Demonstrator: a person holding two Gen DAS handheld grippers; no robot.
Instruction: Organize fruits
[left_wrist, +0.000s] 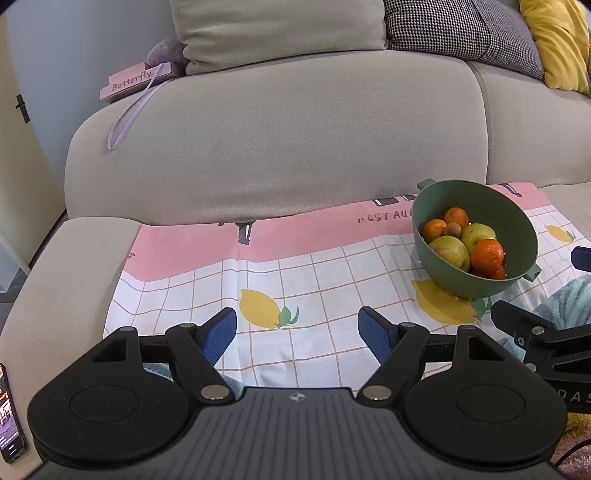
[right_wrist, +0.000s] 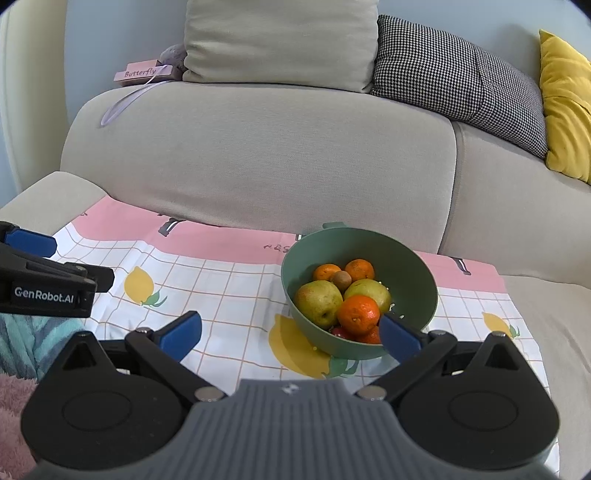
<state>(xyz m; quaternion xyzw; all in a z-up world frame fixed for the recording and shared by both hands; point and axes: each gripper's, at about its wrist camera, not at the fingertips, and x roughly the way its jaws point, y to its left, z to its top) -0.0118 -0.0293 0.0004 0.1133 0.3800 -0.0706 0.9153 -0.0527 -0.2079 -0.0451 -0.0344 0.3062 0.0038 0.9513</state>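
Left wrist view: the left gripper (left_wrist: 297, 334) hovers over a lemon-print cloth (left_wrist: 314, 273) spread on the seat of a beige sofa (left_wrist: 277, 140); its blue pads (left_wrist: 221, 334) stand wide apart with nothing between them. A green bowl (left_wrist: 515, 221) sits on the cloth toward the right, tilted so that its opening faces the camera, and holds the fruit: three oranges, of which the nearest orange (left_wrist: 487, 254) lies at the front, two yellow-green pears (left_wrist: 450, 252), and a small brown kiwi (left_wrist: 453, 229) among them. Part of the right gripper (left_wrist: 546, 332) enters at the right edge, beside the bowl. A pink box (left_wrist: 135, 82) marked "Butterfly" rests on the sofa back, and a phone (left_wrist: 9, 413) lies on the armrest at lower left. Right wrist view: the right gripper (right_wrist: 290, 334) is likewise spread wide and holds nothing; its right pad (right_wrist: 399, 338) overlaps the near rim of the green bowl (right_wrist: 406, 266), though contact cannot be judged. The bowl rests on the lemon-print cloth (right_wrist: 221, 280), with the front orange (right_wrist: 358, 314), a pear (right_wrist: 318, 302) and the kiwi (right_wrist: 340, 280) visible inside. The left gripper (right_wrist: 37, 273), labelled "GenRobot.AI", appears at the left edge, well apart from the bowl. A houndstooth cushion (right_wrist: 443, 70) and a yellow cushion (right_wrist: 565, 107) lean on the sofa (right_wrist: 258, 155) back.
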